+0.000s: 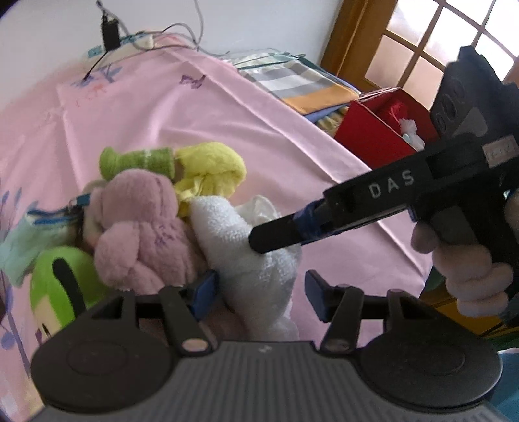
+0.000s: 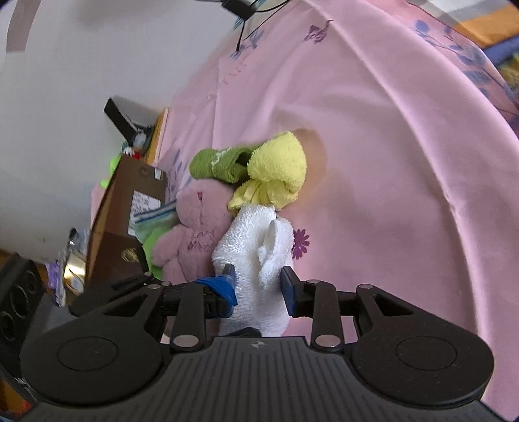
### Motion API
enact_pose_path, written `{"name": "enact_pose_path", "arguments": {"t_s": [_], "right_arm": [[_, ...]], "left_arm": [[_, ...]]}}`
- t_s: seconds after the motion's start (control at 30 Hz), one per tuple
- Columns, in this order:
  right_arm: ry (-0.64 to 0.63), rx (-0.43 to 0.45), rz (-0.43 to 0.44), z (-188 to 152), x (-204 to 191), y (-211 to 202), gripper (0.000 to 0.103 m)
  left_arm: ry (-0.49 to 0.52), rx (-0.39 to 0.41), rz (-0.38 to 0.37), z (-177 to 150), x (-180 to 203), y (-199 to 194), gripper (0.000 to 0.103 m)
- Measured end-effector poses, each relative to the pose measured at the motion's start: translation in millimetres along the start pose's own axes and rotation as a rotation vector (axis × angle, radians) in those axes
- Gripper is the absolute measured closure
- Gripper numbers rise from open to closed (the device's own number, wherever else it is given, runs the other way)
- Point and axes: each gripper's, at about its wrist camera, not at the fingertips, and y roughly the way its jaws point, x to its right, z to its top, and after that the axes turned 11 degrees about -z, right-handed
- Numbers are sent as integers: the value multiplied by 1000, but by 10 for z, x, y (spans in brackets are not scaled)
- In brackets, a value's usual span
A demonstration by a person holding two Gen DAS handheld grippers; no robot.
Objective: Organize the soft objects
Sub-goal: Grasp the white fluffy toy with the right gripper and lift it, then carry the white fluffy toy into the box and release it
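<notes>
A pile of soft things lies on the pink bedsheet [image 1: 201, 107]: a white towel [image 1: 256, 259], a pink plush bear [image 1: 142, 227], a yellow cloth [image 1: 211, 168], a green rolled cloth [image 1: 139, 160] and a green plush toy [image 1: 61, 289]. My left gripper [image 1: 259, 292] is open, its blue pads either side of the white towel. My right gripper [image 2: 258, 285] is open around the same white towel [image 2: 256, 246]; in the left wrist view its finger [image 1: 279, 233] presses into the towel. The pink bear [image 2: 194, 233], yellow cloth [image 2: 279, 168] and green roll [image 2: 217, 162] lie beyond.
A red box [image 1: 373, 130] holding small soft items stands at the bed's right, beside folded striped bedding [image 1: 301, 84]. A brown cardboard box [image 2: 129, 207] sits left of the pile. Cables and a black charger [image 1: 110, 31] hang on the wall behind.
</notes>
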Motion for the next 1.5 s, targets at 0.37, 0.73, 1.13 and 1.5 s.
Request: {"name": "enact_pose_path", "arguments": {"t_s": [0.37,0.73,1.13,1.5], "right_arm": [[-35,-20,-2,10,-47,66,87],[-185,78,-35,-141,-402,-417,90],[-386,278,121,137,-1712,-559,90],[-655,202,265,236,-3647,672,90]], "left_arm": [[-23,25,-2,7,10,70,47],[26,192,-52,53,161,-490,47],[18,491,116,-74,-551,-2011,46],[-192,534,373,-760,-2045,-3081,47]]}}
